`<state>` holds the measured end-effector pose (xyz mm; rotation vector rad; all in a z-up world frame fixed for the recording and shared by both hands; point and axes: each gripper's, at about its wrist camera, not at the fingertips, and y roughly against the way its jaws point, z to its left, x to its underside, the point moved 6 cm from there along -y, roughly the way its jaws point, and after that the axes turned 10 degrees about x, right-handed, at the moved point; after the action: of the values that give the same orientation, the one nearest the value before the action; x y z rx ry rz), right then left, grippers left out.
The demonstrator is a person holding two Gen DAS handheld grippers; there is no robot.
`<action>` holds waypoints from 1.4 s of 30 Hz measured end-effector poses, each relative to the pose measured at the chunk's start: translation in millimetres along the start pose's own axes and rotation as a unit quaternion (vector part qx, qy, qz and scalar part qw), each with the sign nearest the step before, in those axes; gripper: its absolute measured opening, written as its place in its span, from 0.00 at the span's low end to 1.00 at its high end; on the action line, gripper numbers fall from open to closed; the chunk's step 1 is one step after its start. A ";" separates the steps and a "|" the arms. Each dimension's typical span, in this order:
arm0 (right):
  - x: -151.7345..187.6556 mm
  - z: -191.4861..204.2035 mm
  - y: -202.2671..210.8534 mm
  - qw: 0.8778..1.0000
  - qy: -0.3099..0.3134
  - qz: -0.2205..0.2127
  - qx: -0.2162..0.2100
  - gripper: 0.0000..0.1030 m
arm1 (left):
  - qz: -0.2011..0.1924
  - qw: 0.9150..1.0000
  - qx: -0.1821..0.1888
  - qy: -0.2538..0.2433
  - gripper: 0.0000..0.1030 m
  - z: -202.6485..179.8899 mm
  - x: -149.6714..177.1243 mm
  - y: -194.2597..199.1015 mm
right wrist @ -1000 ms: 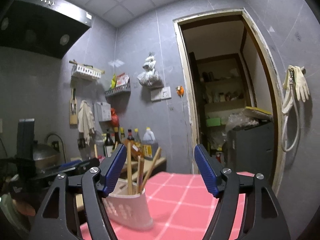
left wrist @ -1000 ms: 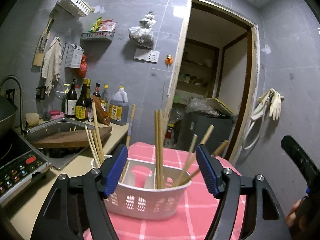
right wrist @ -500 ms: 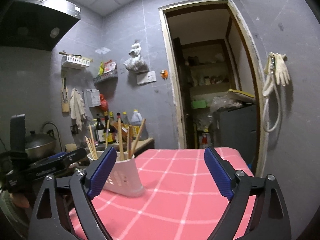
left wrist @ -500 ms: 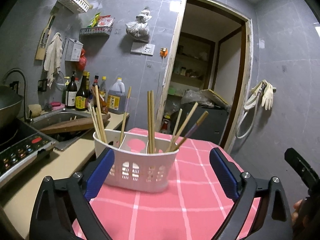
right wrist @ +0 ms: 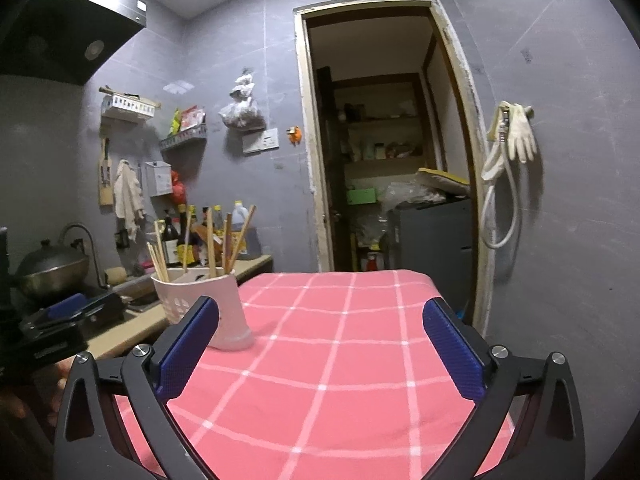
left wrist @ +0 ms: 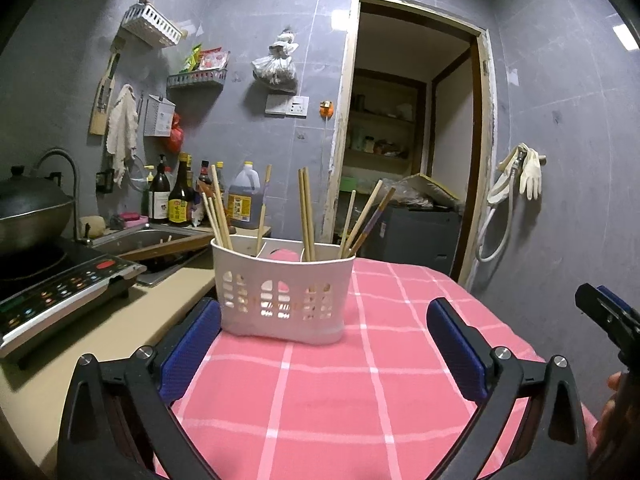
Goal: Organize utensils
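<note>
Two sets of tongs stand wide apart, each having just been opening, and neither has anything between its blue pads. The left tongs (left wrist: 324,344) point at the white utensil caddy (left wrist: 282,292), which stands clear of the pad tips on the pink checked tablecloth (left wrist: 360,380), near the left edge of the table. The right tongs (right wrist: 320,344) face the open middle of the same tablecloth, with the caddy to the left of their left pad and partly behind it in that view.

The caddy is upright, perforated along its lower wall, and divided into compartments. Wooden chopsticks (left wrist: 306,216) stand in it: a bunch in the left compartment, a close pair near the middle, and several leaning outward at the right end. One right-hand stick has a dark, patterned shaft.

Beyond the left edge of the table runs a beige counter (left wrist: 100,328) carrying an induction cooker (left wrist: 60,292), a dark wok (left wrist: 32,212) and a steel sink (left wrist: 144,236). Sauce bottles (left wrist: 180,196) and an oil jug (left wrist: 244,200) stand at the grey tiled wall. An open doorway (left wrist: 408,140) lies past the far edge of the table.
</note>
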<state>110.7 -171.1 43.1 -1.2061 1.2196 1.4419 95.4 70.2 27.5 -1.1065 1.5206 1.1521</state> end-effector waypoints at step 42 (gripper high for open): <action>26.3 -5.5 15.1 0.999 0.023 0.000 0.035 1.00 | -0.001 1.000 -0.016 -0.015 0.98 -7.8 30.8 15.0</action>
<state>92.6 -177.9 19.1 -1.1959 1.2910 1.3679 73.9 61.0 1.3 -1.1073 1.4821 1.1904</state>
